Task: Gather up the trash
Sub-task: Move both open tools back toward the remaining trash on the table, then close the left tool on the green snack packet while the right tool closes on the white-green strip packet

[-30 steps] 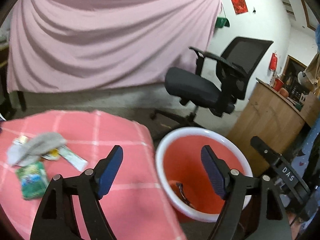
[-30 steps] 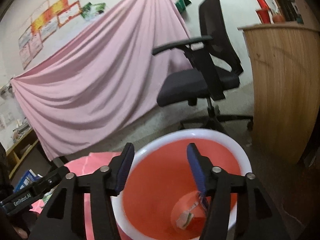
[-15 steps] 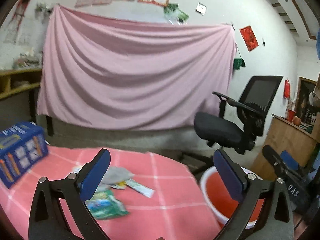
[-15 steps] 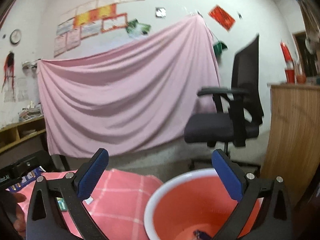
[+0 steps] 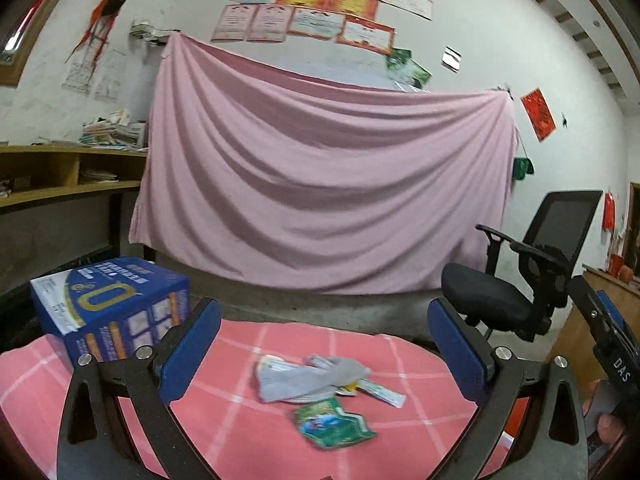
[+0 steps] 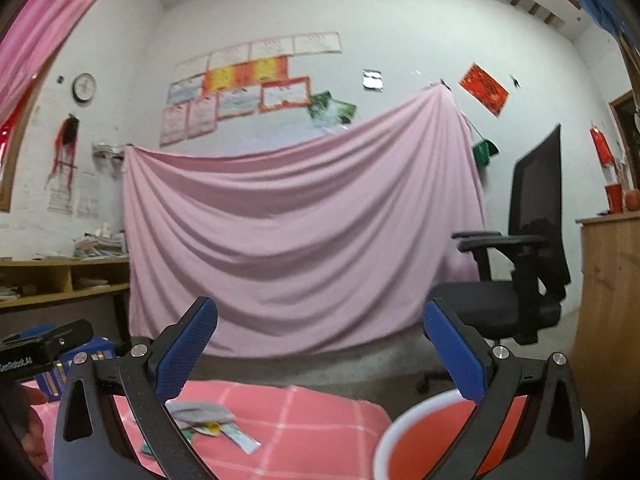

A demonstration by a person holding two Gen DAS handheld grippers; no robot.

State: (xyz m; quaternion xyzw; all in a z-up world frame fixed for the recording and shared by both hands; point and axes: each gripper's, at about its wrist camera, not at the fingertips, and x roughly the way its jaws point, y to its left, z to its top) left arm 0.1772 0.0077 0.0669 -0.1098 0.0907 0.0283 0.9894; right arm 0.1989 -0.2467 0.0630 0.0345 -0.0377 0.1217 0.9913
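A small pile of trash lies on the pink checked tablecloth [image 5: 224, 412]: a crumpled grey piece [image 5: 308, 376], a green wrapper [image 5: 332, 426] and a white sachet [image 5: 384, 392]. My left gripper [image 5: 320, 344] is open and empty, raised above the pile. My right gripper [image 6: 320, 344] is open and empty, above the table's right edge. The pile also shows in the right wrist view [image 6: 204, 414]. The red bucket with a white rim [image 6: 404, 436] stands right of the table, below my right gripper.
A blue carton [image 5: 116, 304] stands at the table's far left. A black office chair [image 5: 520, 280] and a wooden counter [image 6: 608, 300] are to the right. A pink sheet [image 5: 320, 184] hangs on the back wall, shelves [image 5: 60, 184] at left.
Both grippers have risen and tilted up from over the bucket. The left has swung left over the table toward the trash pile. Both jaws have opened wider.
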